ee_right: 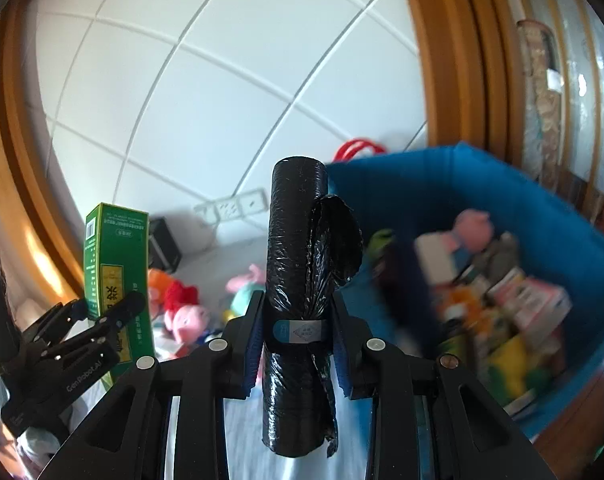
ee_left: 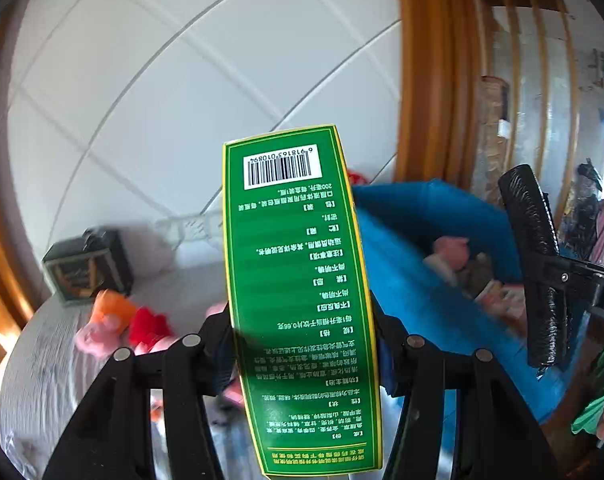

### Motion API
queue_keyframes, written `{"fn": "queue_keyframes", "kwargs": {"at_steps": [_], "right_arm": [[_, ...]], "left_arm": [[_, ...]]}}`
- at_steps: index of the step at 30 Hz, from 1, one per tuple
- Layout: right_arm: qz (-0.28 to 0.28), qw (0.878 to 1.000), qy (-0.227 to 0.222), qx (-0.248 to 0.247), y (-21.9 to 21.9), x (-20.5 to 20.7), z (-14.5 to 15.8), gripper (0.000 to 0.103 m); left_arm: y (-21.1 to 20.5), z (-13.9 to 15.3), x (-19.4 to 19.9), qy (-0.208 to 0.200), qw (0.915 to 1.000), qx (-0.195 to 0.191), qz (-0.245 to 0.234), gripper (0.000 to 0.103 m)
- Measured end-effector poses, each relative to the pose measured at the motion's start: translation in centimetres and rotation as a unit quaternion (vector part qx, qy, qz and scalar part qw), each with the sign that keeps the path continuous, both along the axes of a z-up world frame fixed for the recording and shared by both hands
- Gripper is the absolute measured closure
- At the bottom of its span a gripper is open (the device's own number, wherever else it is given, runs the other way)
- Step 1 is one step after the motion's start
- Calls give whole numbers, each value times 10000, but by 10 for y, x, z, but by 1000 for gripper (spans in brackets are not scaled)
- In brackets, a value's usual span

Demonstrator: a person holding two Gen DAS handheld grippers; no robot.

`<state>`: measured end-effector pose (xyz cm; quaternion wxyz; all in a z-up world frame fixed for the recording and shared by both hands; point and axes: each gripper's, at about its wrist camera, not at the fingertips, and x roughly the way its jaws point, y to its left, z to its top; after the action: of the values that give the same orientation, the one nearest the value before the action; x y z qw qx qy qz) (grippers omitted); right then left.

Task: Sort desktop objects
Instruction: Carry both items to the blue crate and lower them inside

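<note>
My left gripper [ee_left: 302, 316] is shut on a tall green box [ee_left: 298, 240] with a yellow edge and a barcode, held upright above the table. The same green box [ee_right: 114, 248] and the left gripper [ee_right: 102, 312] show at the left of the right wrist view. My right gripper [ee_right: 298, 320] is shut on a black roll of bin bags [ee_right: 298, 232] with a white and blue label band, its blue pads pressing both sides. The roll [ee_left: 529, 240] also stands at the right of the left wrist view. A blue bin [ee_right: 421, 184] holding several toys and boxes lies ahead to the right.
On the grey tabletop [ee_left: 42, 360] are a dark box [ee_left: 88, 268] at the back left and orange, red and pink plush toys [ee_left: 114, 320]. Wall sockets [ee_left: 186, 226] sit on the tiled wall. A wooden frame [ee_left: 433, 80] rises behind the blue bin [ee_left: 421, 208].
</note>
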<state>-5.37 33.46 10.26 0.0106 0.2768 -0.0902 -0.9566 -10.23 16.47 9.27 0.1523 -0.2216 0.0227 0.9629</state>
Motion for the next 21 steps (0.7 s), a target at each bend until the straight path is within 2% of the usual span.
{"fn": "queue_keyframes", "kwargs": {"at_steps": [2, 6, 9, 12, 15, 21], "right_arm": [[-111, 9999, 104, 76, 36, 3, 15, 73], [-470, 9984, 106, 295, 115, 3, 34, 73], [-684, 9964, -78, 491, 165, -1, 37, 73], [-849, 9930, -465, 676, 207, -17, 23, 73], [-829, 9903, -884, 678, 236, -35, -2, 73], [-692, 9836, -1569, 566, 267, -52, -46, 73]], "left_arm": [[48, 16, 1, 85, 9999, -15, -71, 49], [141, 46, 4, -21, 9992, 40, -388, 49], [205, 53, -3, -388, 9974, -56, -608, 49], [254, 40, -16, -943, 9928, -208, -710, 49], [289, 20, -27, -1255, 9884, -496, -699, 48], [320, -19, -33, -1794, 9774, -835, -740, 48]]}}
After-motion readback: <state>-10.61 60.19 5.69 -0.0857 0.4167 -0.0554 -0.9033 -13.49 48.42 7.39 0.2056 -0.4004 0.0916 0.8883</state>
